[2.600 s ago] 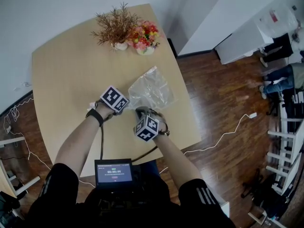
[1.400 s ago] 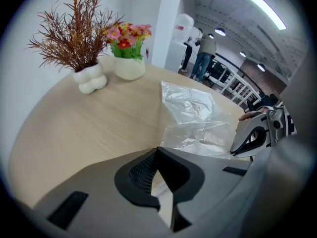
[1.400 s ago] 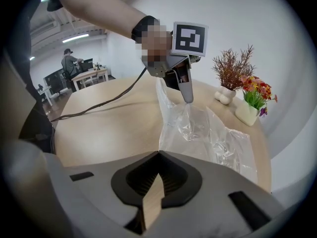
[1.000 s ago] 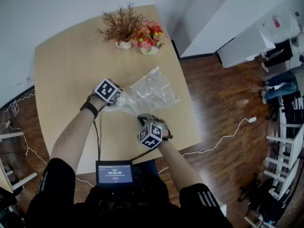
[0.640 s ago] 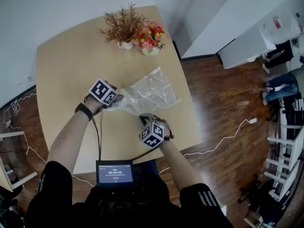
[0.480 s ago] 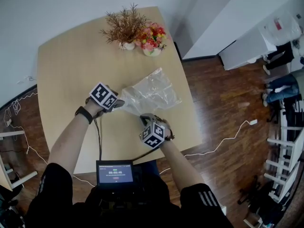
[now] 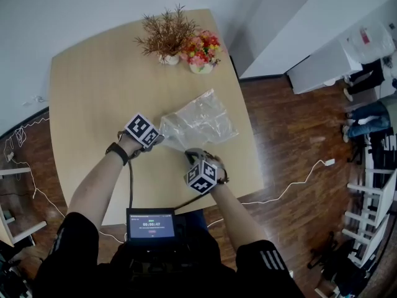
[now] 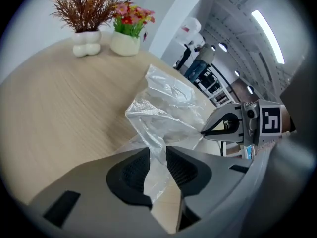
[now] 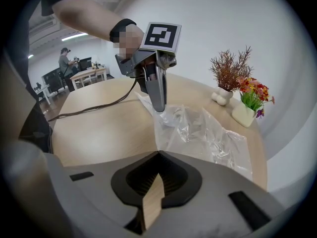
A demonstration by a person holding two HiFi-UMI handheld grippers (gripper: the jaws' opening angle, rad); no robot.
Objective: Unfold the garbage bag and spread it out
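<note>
A clear crumpled garbage bag (image 7: 200, 118) lies on the light wooden table (image 7: 93, 98), partly spread toward the right edge. My left gripper (image 7: 162, 139) is at the bag's near-left edge. Its jaws have just been closing, and a bunched fold of film (image 8: 168, 108) now sits pinched between the pads of the left gripper (image 8: 158, 151). My right gripper (image 7: 190, 153) is at the bag's near corner. In the right gripper view, the right gripper (image 9: 158, 152) has its jaws together where the film (image 9: 208, 133) begins, and the left gripper (image 9: 158, 105) stands on the bag's edge.
A dried brown plant (image 7: 166, 37) and a pot of flowers (image 7: 201, 51) stand at the table's far edge. A small screen (image 7: 151, 224) hangs at my chest. The table's right edge (image 7: 250, 148) runs close to the bag. A white cable (image 7: 291, 180) lies on the floor.
My left gripper has shifted nearer and to the right along the bag's edge, closer to the right gripper. The right gripper has stayed where it was.
</note>
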